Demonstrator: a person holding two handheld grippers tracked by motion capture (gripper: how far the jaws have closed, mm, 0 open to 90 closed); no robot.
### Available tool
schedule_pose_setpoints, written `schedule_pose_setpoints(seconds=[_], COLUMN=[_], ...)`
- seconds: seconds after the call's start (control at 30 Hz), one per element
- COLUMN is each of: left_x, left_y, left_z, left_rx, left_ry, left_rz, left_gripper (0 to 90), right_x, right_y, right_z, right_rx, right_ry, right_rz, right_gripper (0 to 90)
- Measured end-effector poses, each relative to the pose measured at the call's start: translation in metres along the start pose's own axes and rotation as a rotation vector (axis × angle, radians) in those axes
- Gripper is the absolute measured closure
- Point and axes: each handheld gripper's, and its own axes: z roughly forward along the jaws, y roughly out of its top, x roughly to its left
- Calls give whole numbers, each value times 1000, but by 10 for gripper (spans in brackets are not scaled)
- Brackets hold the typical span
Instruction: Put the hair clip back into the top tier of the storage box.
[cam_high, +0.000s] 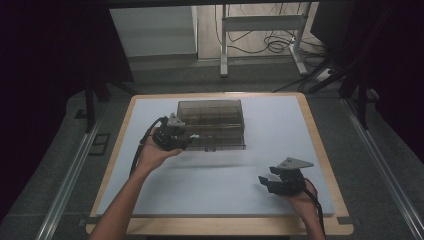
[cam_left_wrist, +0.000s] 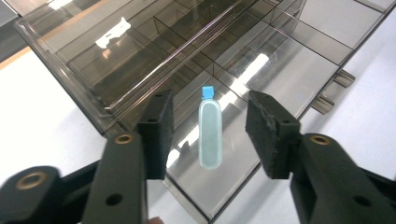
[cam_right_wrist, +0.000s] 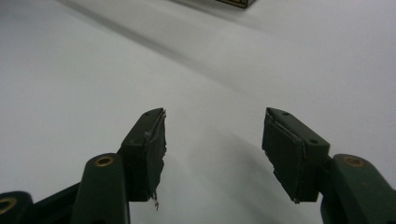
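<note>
White mat (cam_high: 220, 180) bears smoky, compartmented plastic box (cam_high: 212, 120).

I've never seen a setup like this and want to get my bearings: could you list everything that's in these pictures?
Smoky clear plastic organiser box with divided compartments: one, grey-brown tint, far left-centre of the mat, drawer tray pulled out toward the person.
Small pale blue oblong capsule with a blue cap: one, light blue, lying in the pulled-out tray, between the left gripper's jaws but untouched.
White mat: one, covers the tabletop.
Light wooden table: one, its edge frames the mat.
White metal table legs and black cables: on the floor beyond.
Left gripper: black, jaws open, at the box's front.
Right gripper: black, jaws open, above bare mat at near right.
Forearms and hands: two, entering from the bottom.
</note>
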Motion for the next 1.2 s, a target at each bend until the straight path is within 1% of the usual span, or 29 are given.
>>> schedule_pose_setpoints(seconds=[0.1, 0.17, 0.3, 0.4, 0.47, 0.53, 0.67, 0.73, 0.77, 0.9, 1.07, 1.2], left_x=[0, 0, -1, -1, -1, -2, -2, -3, -4, -6, -8, -10], left_y=[-4, -8, -17, -23, -27, -33, -46, -51, -53, -60, -67, -74], left_z=[-6, -12, -22, -26, -28, -31, -34, -36, -37, -40, -42, -42], left_rx=[-10, -23, -39, -43, -37, -37, -44, -43, -45, -60, -61, -59], left_ry=[-6, -4, 5, 2, -6, 0, -6, -8, -7, -17, -9, -6], left_rz=[-10, -10, -10, -16, -16, -10, -28, -29, -26, -36, -48, -48], left_gripper=[450, 425, 399, 388, 378, 377, 370, 360, 359, 355, 345, 345], right_x=[0, 0, -1, 0, 0, 0, 0, 0, 0, 0, 1, 1], right_y=[0, 0, 0, 0, 0, 0, 0, 0, 1, 1, 1, 1], right_z=[-1, -1, -2, -2, -1, -1, -1, -1, -2, -3, -4, -4], right_rx=[-1, -4, -7, -5, -5, -4, -2, -4, -5, -16, -18, -16], right_ry=[0, -2, -2, -4, -5, -4, -16, -21, -27, -33, -32, -30], right_rz=[1, 2, 7, 4, 3, 4, 10, 22, 25, 29, 31, 27], right_gripper=[387, 387, 387, 387, 387, 386, 358, 345, 340, 330, 329, 328])
